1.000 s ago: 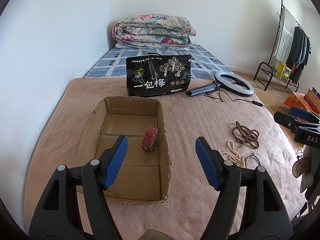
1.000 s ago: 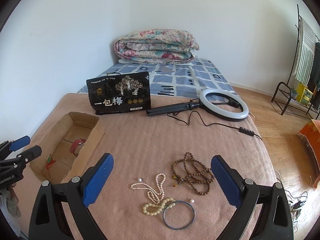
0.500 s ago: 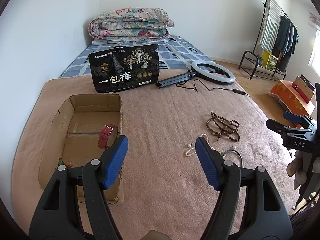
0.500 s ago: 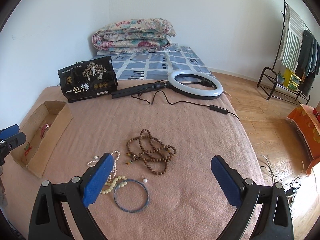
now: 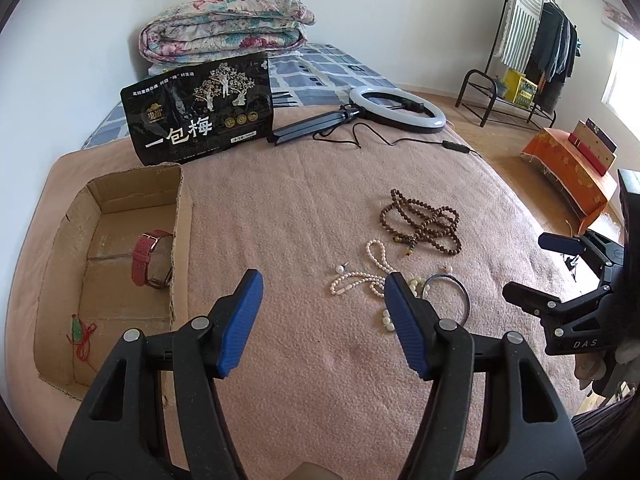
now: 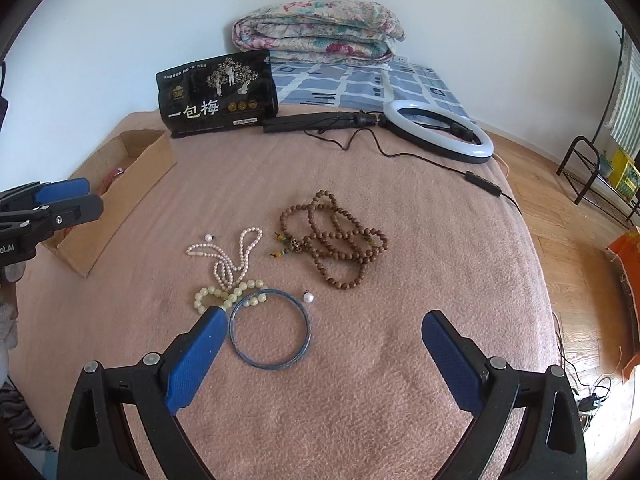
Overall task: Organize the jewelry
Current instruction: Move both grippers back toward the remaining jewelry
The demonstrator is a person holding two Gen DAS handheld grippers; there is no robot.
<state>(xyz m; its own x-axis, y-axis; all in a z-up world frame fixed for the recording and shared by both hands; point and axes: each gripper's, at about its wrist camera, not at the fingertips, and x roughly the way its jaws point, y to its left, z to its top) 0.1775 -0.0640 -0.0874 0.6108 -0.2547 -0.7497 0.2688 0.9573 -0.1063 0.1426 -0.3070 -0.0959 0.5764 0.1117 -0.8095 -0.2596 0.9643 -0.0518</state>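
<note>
A: Where does the jewelry lie?

B: In the right wrist view, the brown wooden bead necklace (image 6: 336,240) is heaped at the middle of the pink blanket (image 6: 400,360). At its nine o'clock lies the pearl necklace (image 6: 228,256), and the pale green bead bracelet (image 6: 228,296) touches that strand at its six o'clock. The blue bangle (image 6: 270,330) lies flat at the bracelet's five o'clock, overlapping its beads. One loose pearl earring (image 6: 308,297) sits at the bangle's one o'clock.

A: And the box?

B: The cardboard box (image 5: 182,216) is at nine o'clock in the left wrist view. Inside it are a red-strapped watch (image 5: 146,258) and, at the watch's seven o'clock, a small green pendant on red cord (image 5: 78,330).

A: The claws?

B: The left gripper (image 5: 322,322) has its jaws closing, with only blanket between the blue pads. The right gripper (image 6: 320,360) is spread wide over the blanket; its left pad (image 6: 196,360) sits just beside the bangle's rim, pinching nothing.
</note>
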